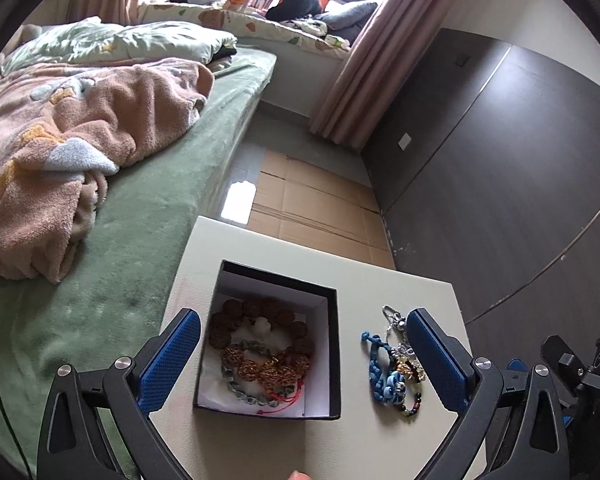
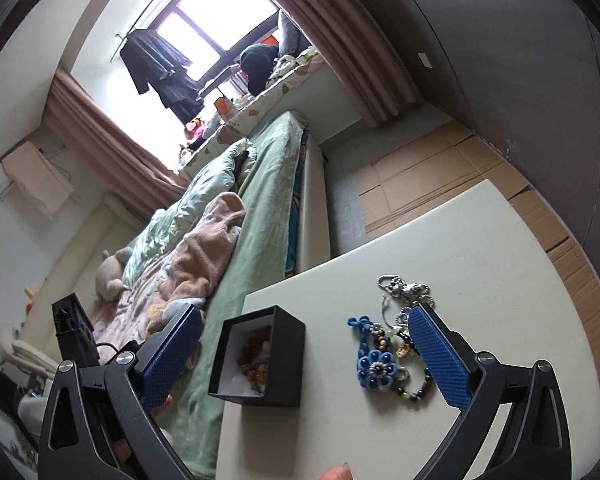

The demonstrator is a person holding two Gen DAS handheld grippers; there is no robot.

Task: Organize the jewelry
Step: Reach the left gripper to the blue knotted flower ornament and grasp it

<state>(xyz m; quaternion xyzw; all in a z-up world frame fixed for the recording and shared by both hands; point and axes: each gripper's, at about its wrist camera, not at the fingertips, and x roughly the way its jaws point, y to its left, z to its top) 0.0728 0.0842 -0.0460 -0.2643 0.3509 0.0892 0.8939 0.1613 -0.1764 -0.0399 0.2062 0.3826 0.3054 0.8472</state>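
An open black box (image 1: 332,360) with a white lining stands on a small cream table (image 1: 380,280). It holds brown bead bracelets (image 1: 260,344) and a grey-green one. To its right lies a pile of loose jewelry (image 1: 394,368): a blue braided piece, a silver chain and dark beads. My left gripper (image 1: 304,356) is open and empty, above the box. In the right wrist view the box (image 2: 284,360) is left of the jewelry pile (image 2: 384,356), with a blue bead flower. My right gripper (image 2: 304,356) is open and empty, above both.
A bed with a green sheet (image 1: 140,240) and a peach blanket (image 1: 60,140) adjoins the table's left side. Flattened cardboard (image 1: 312,200) covers the floor beyond. A dark wardrobe (image 1: 500,160) stands to the right. The right gripper's body (image 1: 580,372) shows at the left wrist view's right edge.
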